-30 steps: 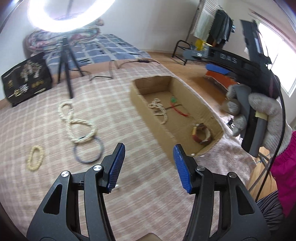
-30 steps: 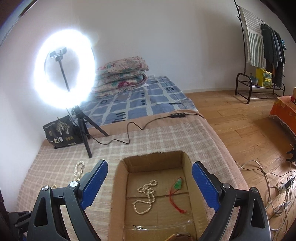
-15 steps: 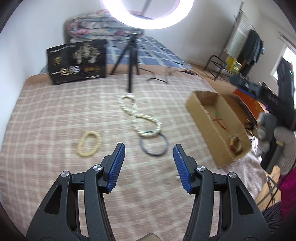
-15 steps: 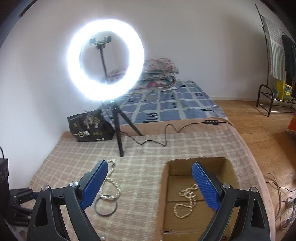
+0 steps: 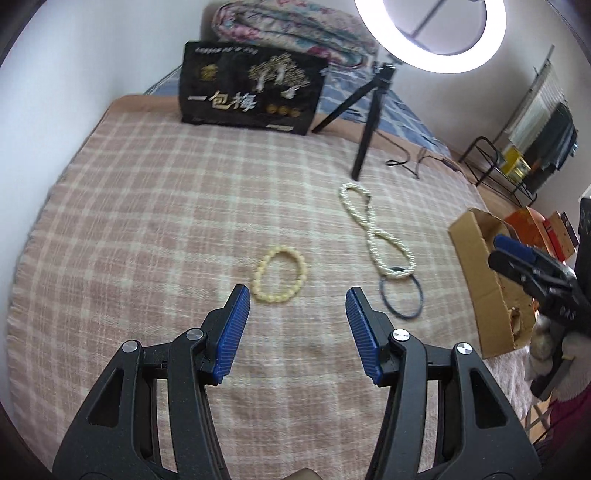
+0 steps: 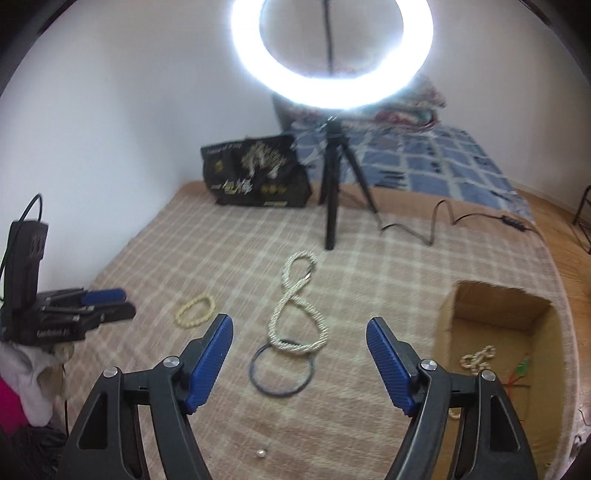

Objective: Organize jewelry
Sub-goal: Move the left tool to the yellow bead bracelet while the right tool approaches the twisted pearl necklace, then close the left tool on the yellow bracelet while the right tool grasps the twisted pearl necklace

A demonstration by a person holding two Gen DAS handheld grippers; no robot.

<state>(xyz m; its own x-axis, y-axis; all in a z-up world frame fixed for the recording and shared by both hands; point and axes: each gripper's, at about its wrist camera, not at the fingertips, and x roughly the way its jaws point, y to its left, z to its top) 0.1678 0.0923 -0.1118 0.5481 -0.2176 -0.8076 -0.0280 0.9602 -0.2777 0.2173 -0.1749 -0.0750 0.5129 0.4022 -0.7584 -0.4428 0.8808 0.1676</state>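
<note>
On the plaid blanket lie a cream bead bracelet, a twisted pearl rope necklace and a dark ring bangle under the necklace's near loop. My left gripper is open and empty, just short of the bracelet. My right gripper is open and empty, above the bangle. The cardboard box at the right holds a pearl string, a red-green cord piece and a brown bangle.
A ring light on a black tripod stands behind the necklace, its cable trailing right. A black gift bag stands at the back. A small loose bead lies near my right gripper. Folded quilts lie at the back.
Both grippers have swung left, away from the box. The left one has come close to the cream bracelet; the right one now faces the necklace and dark bangle. Both stay open.
</note>
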